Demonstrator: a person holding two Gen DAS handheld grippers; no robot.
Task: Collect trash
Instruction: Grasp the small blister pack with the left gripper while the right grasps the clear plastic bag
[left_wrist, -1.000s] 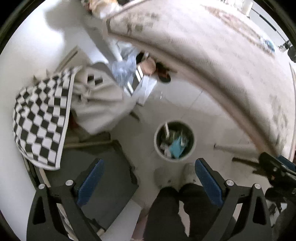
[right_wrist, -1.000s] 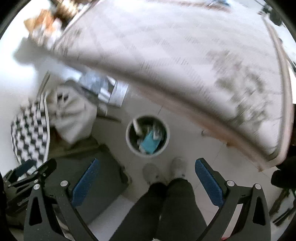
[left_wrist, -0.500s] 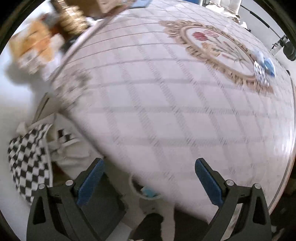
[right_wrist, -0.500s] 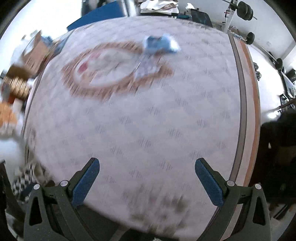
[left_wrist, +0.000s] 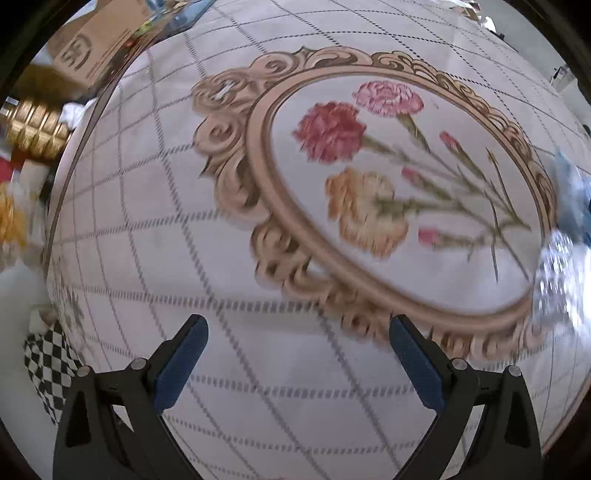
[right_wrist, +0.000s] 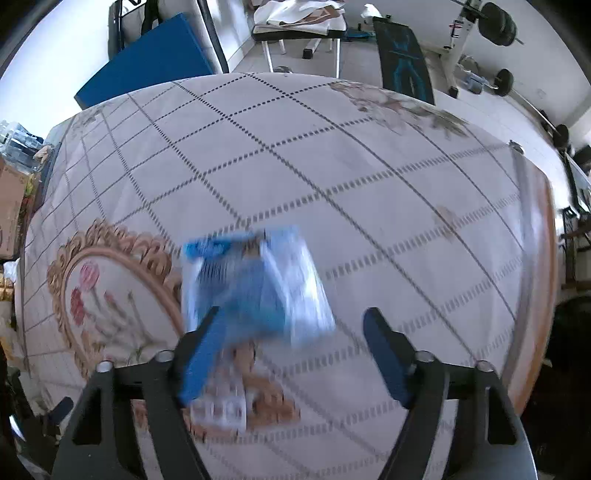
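A crumpled blue-and-white plastic wrapper (right_wrist: 255, 284) lies on the flower-patterned tablecloth (right_wrist: 369, 184), blurred by motion. Just below it lies a silvery blister pack (right_wrist: 221, 406). My right gripper (right_wrist: 291, 343) hangs right over them pointing down. Its jaws are closing, the left finger overlaps the wrapper's lower edge, and no pad presses on anything. In the left wrist view the same wrapper (left_wrist: 572, 199) and blister pack (left_wrist: 554, 280) sit at the far right edge. My left gripper (left_wrist: 295, 350) stands open and empty over the ornate oval flower print (left_wrist: 369, 184).
A cardboard box (left_wrist: 96, 48), a gold ribbed jar (left_wrist: 37, 129) and a checkered cloth (left_wrist: 48, 365) crowd the table's left side. Beyond the far edge stand a blue mat (right_wrist: 147, 70), a bench (right_wrist: 303, 26) and weights (right_wrist: 495, 18).
Both grippers swept from above the floor bin and the person's feet to above the table. The wrapper came close under the right gripper, whose jaws have narrowed.
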